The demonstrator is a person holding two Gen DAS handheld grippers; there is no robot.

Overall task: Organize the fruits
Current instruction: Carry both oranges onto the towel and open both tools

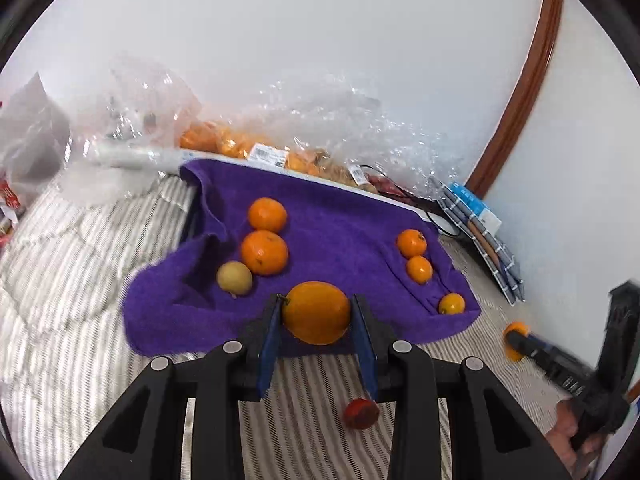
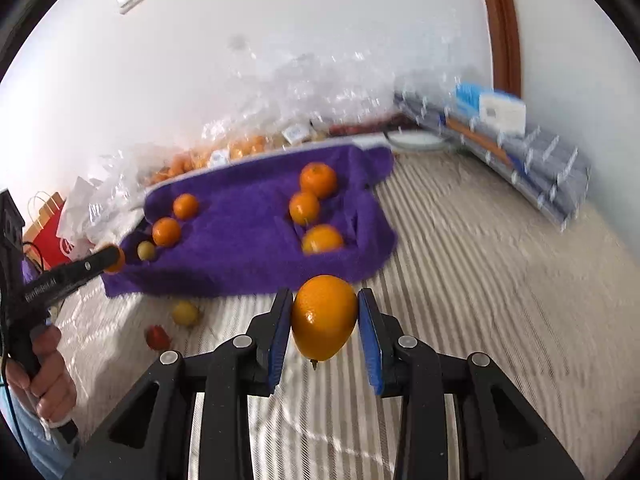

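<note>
Two grippers each clamp a piece of fruit. In the left wrist view, the left gripper [image 1: 317,314] reaches forward at lower centre, its blue pads pressed on both sides of a large smooth orange [image 1: 317,312] at the near edge of the purple towel [image 1: 340,220]. In the right wrist view, the right gripper [image 2: 324,320] sits low at centre, closed on an oval orange fruit [image 2: 324,317] with a small stem tip pointing down, held over the striped bedding [image 2: 460,260]. On the towel, mandarins lie in two lines: left group [image 1: 264,252], right group [image 1: 418,256]. A red fruit [image 1: 362,413] lies on the bedding below.
</note>
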